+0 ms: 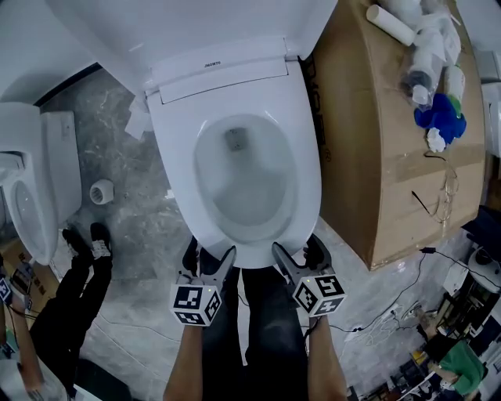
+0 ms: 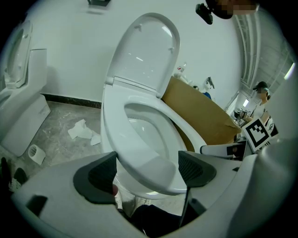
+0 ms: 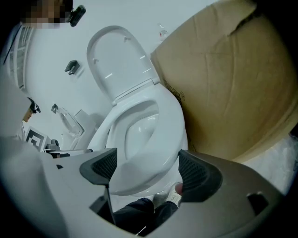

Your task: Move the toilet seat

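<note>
Second toilet (image 1: 35, 180) is standing at far left, with a paper roll (image 1: 101, 191) lying on the floor beside it. Left gripper (image 1: 211, 262) is hovering at the front rim of the toilet seat (image 1: 178, 149), jaws spread with the rim between them. The seat is lying down on the bowl, lid (image 1: 196, 19) raised behind. Right gripper (image 1: 297, 258) is sitting just beside, jaws spread around the same rim. Cardboard box (image 1: 383, 157) is standing right of the toilet.

The raised lid (image 1: 219, 23) runs past the top edge.
</note>
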Action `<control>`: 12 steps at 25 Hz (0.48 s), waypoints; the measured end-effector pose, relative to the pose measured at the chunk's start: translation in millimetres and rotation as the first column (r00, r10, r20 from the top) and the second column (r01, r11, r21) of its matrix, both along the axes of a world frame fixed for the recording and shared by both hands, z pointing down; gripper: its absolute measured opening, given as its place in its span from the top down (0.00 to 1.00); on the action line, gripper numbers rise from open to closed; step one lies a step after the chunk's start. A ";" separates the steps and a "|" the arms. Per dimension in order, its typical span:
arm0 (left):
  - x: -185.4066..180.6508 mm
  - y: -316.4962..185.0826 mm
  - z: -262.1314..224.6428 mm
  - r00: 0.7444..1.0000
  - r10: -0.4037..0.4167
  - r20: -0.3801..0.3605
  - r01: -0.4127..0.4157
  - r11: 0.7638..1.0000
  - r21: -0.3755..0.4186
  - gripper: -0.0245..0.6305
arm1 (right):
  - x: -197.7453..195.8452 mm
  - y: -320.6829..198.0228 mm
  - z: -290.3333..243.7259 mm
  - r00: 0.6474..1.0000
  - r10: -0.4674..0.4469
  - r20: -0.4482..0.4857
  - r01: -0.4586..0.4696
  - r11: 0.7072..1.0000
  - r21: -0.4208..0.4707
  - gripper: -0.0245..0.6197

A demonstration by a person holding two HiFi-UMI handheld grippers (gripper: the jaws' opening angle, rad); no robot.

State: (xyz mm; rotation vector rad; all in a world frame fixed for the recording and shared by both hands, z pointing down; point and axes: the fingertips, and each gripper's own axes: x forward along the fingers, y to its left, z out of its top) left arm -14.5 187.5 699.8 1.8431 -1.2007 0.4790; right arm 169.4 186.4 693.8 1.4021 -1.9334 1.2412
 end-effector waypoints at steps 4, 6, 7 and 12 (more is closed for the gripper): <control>-0.7 -1.1 -14.8 1.000 0.013 0.004 -0.013 1.000 0.028 0.35 | 0.3 -2.0 -17.9 1.000 -0.006 0.004 0.006 1.000 0.022 0.34; -1.8 -2.7 -22.7 1.000 0.010 0.000 -0.010 0.999 0.041 0.35 | -0.8 -3.6 -27.1 1.000 -0.006 0.012 0.006 0.999 0.035 0.34; -2.4 -3.6 -26.8 1.000 0.005 -0.004 -0.005 0.999 0.046 0.35 | -1.3 -4.4 -31.7 1.000 -0.006 0.015 0.006 0.999 0.042 0.34; -4.1 -8.5 -47.2 0.999 -0.017 -0.034 0.019 0.997 0.071 0.35 | -2.4 -8.6 -53.9 1.000 -0.013 0.028 0.011 0.997 0.070 0.34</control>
